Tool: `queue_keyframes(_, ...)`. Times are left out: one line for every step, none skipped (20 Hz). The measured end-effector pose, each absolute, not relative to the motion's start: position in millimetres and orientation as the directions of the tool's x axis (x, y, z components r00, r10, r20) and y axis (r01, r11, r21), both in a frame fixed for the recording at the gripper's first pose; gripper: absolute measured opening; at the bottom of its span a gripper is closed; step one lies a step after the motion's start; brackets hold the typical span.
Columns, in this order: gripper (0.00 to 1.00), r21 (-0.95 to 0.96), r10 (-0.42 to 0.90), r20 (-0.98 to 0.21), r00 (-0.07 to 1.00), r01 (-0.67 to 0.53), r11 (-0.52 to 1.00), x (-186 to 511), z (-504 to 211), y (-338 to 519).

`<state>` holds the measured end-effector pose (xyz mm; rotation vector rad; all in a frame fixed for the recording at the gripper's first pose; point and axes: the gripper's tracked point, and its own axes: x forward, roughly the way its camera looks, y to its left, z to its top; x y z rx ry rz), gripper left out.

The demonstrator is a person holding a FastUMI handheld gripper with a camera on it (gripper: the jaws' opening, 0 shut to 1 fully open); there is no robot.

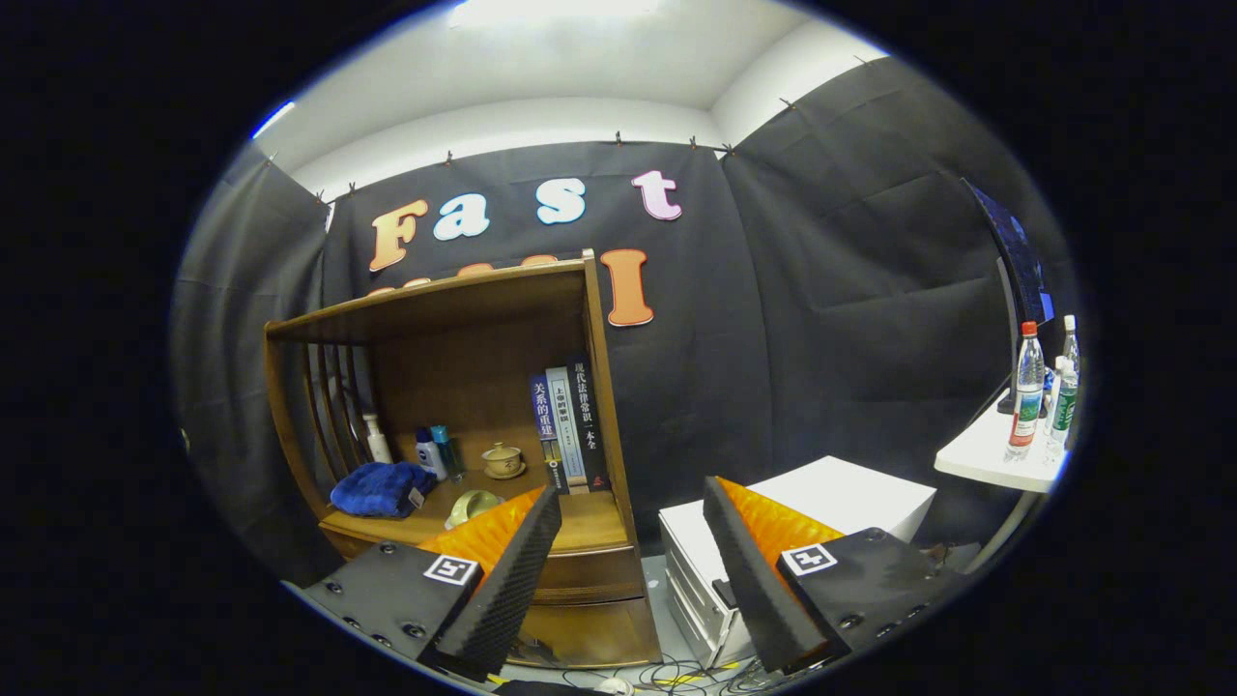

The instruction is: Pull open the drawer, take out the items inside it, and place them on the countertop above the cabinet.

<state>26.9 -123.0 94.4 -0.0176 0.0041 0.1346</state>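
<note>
My claw (633,570) hangs released, its fingers spread wide with nothing between them, well back from the wooden cabinet (454,387) on the left. The cabinet's drawer (589,572) sits shut below the surface (580,522), just beyond my left finger. On that surface lie a blue cloth (379,488), a few small bottles (433,451), a lidded teacup (503,460), a bowl (472,505) and three upright books (568,425). To the right stands a white drawer unit (831,498), and farther right a white table (995,449) carries plastic bottles (1027,391).
</note>
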Motion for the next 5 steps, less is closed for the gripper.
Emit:
queue_keyframes(0.98, -0.026, 0.132, -0.004, 0.991, -0.132, 0.991, 26.1, 94.3, -123.6)
queue_keyframes(0.98, -0.036, 0.133, -0.002, 0.991, -0.133, 0.990, 25.3, 95.5, -123.5)
queue_keyframes(0.98, -0.047, 0.133, -0.004, 0.991, -0.133, 0.990, 23.5, 95.0, -123.5)
queue_keyframes(0.98, -0.056, 0.134, -0.005, 0.991, -0.134, 0.989, 24.2, 93.3, -122.5)
queue_keyframes(0.98, -0.062, 0.139, -0.006, 0.990, -0.140, 0.988, 23.9, 90.8, -120.9)
